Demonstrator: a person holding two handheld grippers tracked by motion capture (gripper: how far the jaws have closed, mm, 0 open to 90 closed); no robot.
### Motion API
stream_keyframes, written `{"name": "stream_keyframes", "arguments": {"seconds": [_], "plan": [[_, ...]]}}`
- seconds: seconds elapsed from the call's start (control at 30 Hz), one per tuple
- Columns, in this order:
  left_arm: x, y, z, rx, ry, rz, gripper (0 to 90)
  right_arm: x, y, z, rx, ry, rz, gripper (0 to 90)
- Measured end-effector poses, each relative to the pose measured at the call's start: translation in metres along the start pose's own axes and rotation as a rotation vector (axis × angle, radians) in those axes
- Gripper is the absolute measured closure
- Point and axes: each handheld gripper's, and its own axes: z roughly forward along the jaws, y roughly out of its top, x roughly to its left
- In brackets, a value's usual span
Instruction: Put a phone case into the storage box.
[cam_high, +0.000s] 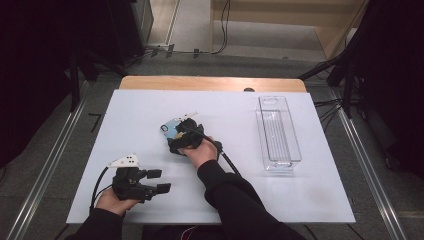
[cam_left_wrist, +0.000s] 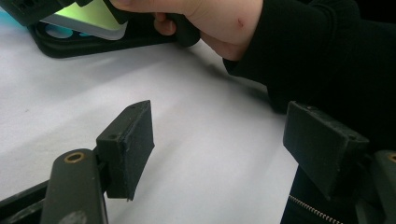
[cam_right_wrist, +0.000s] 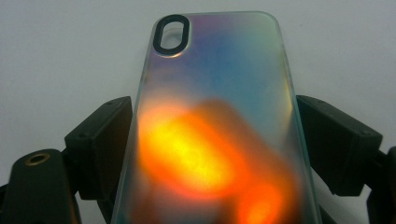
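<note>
High view: catches the right gripper (cam_high: 176, 131) clamped on an iridescent phone case (cam_high: 167, 128) near the middle of the white bench (cam_high: 140, 110), a little left of centre. Along the right gripper view, finds both black pads set against the long edges of the phone case (cam_right_wrist: 215, 116), with the dark-ringed camera cutout at the far end. Cannot tell whether it lies flat or rides just clear of the surface. Shows the left gripper (cam_high: 159, 181) idle at the near left, jaws wide apart on nothing, low over bare bench.

Judged from this: grasp apparently secured, lifting and carrying not yet done. Probably calls next for raising the phone case and taking it elsewhere, perhaps to the clear bin (cam_high: 265, 145) standing empty, well apart to the right.

Offers open bench all the way from the phone case to the clear bin, with nothing lying in the path. Asks for care at the tall, thin walls and narrow mouth of that bin, and at the right edge of the bench just beyond it. Places the trailing cable (cam_high: 227, 162) beside the right forearm, on the near side of any such route.
</note>
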Motion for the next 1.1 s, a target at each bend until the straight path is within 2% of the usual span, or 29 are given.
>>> {"name": "stream_keyframes", "arguments": {"seconds": [0.23, 0.47, 0.67, 1.1], "plan": [[0.000, 0.000, -0.001, -0.005, 0.003, 0.000, 24.9, -0.005, 0.001, -0.003, 0.006, 0.030, 0.035, 14.2], [0.001, 0.001, -0.003, -0.021, 0.010, -0.011, 24.9, -0.002, 0.003, -0.012, -0.009, 0.051, 0.032, 14.5], [0.001, 0.002, -0.004, -0.026, 0.003, -0.034, 24.9, -0.006, 0.005, -0.029, -0.030, 0.083, 0.040, 14.6], [0.000, 0.005, -0.003, -0.009, 0.000, -0.056, 25.0, -0.021, -0.001, -0.068, -0.027, 0.137, 0.041, 14.7]]}}
